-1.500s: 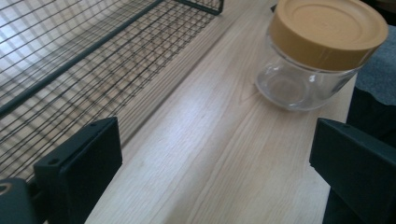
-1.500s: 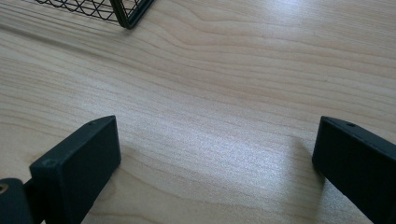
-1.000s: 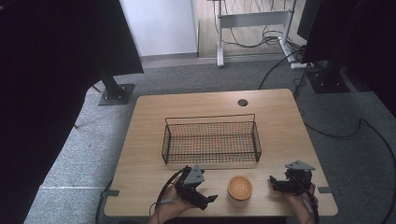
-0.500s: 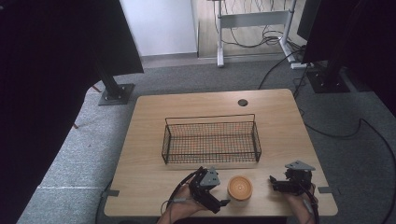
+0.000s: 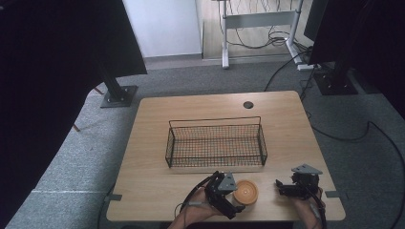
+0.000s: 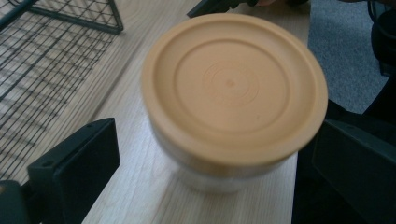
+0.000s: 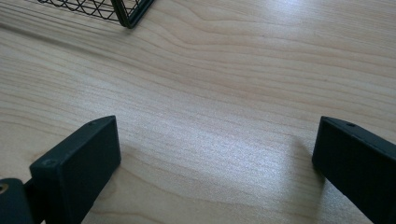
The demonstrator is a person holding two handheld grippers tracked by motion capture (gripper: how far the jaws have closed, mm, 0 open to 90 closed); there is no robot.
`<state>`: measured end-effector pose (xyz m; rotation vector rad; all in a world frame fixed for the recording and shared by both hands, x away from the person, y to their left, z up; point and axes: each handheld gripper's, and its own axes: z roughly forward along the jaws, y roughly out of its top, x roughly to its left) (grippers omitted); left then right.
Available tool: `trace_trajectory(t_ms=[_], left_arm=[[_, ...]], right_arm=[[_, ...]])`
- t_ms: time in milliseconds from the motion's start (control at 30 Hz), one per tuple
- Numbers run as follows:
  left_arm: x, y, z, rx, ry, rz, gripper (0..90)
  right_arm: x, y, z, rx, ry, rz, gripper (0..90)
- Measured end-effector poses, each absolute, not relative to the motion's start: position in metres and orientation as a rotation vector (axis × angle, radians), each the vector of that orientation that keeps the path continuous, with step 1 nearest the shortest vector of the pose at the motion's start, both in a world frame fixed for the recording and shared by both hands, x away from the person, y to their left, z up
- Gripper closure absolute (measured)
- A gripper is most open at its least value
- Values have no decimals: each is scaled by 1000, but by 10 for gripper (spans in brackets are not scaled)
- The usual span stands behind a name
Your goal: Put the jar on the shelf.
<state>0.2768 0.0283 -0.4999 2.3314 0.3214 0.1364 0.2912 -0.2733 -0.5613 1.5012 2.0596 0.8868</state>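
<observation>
Dim room, dark at the left and right edges. Soft glare on the table [image 7: 224, 140]. The orange lid [image 6: 233, 84] is slightly blurred.

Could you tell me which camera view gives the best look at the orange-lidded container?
The left gripper view: the orange-lidded container sits close between the open jaws, showing the lid's rings and the pale wall below. The high view shows it as a small orange disc beside the left gripper.
</observation>
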Motion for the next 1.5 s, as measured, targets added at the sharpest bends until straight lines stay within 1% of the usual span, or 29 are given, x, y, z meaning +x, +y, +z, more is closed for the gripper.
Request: trace_trajectory(t_ms=[400,533,733,967,1167,1500], left_arm=[[277,4,-506,2381,276,141,14],[277,-3,-510,2403,262,168,22],[278,-10,-514,2422,264,212,60],[281,-11,-514,2414,299,184,97],[281,-10,-511,2428,305,217,101],[284,-5,-504,2407,319,188,102]], right_arm=[[291,-273,-561,1501,2059,886,4],[291,-273,-561,1501,2060,887,4],[291,-273,-561,1501,2060,886,4],[291,-273,-561,1501,2060,886,4],[291,-273,-561,1501,2060,886,5],[291,-273,-561,1501,2060,886,4]])
